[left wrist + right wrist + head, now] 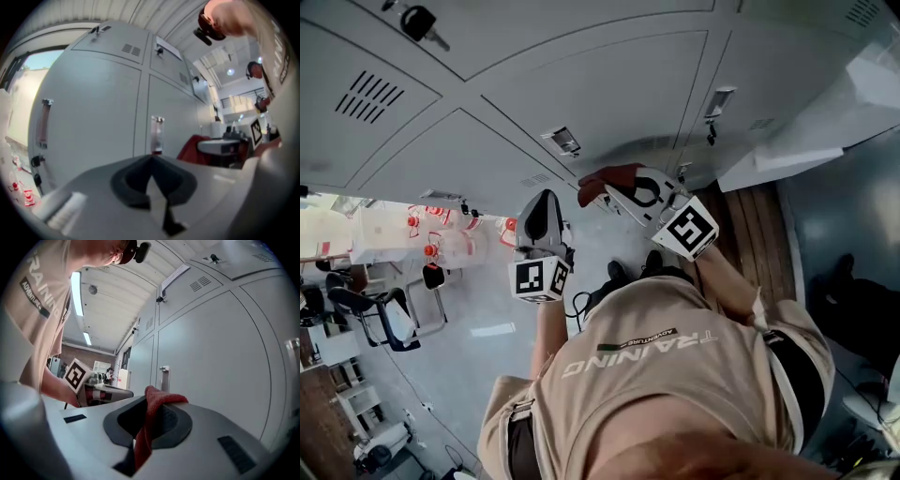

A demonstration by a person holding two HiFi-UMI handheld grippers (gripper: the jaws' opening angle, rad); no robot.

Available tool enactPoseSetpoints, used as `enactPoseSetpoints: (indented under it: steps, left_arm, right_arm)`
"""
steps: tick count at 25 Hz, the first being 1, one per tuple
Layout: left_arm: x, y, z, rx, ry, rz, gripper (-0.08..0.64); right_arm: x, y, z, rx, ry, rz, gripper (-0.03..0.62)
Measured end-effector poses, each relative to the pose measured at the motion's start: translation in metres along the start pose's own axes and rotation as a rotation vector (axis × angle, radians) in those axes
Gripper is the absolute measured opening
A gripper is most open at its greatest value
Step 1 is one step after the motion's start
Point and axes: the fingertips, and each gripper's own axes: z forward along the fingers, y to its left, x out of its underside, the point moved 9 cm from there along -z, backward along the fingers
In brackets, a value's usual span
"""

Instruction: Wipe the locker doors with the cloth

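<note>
so the right gripper [151, 401] has its jaws clamped on a dark red terry cloth [159, 398]. The cloth is folded over the tips and hangs down between them, right up near the pale grey metal locker doors [211, 362] ahead of it. The left gripper [151, 158] sits beside it, jaws pressed together with nothing in them, pointing at the same doors

Left gripper [152, 160]: jaws closed tip to tip, nothing between. Left forearm [546, 330] bare, reaching forward. Right gripper [149, 405]: jaws clamped on cloth [161, 397], marker cube tilted. Right forearm [727, 277] bare, reaching forward. Grippers side by side, near, not touching.
</note>
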Motion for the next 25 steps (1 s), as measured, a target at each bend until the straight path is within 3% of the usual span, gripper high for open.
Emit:
enactPoseSetpoints:
  steps: [5, 12, 17, 20, 25]
  left_arm:
    - [-0.002, 0.019, 0.001, 0.01, -0.023, -0.003, 0.005]
    - [0.007, 0.041, -0.008, 0.041, -0.064, -0.052, 0.005]
    - [0.007, 0.052, -0.018, 0.048, -0.079, -0.063, 0.005]
    - [0.007, 0.053, -0.023, 0.069, -0.072, -0.067, 0.005]
    - [0.01, 0.056, -0.031, 0.083, -0.067, -0.062, 0.005]
  right_arm:
    - [-0.068, -0.008, 0.021, -0.004, -0.079, -0.096, 0.029]
    - [-0.155, -0.005, 0.042, 0.058, -0.167, -0.268, 0.029]
    - [-0.213, 0.002, 0.061, 0.037, -0.231, -0.38, 0.029]
    - [-0.228, 0.002, 0.077, 0.049, -0.211, -0.417, 0.029]
    - [-0.227, -0.01, 0.099, 0.151, -0.186, -0.397, 0.029]
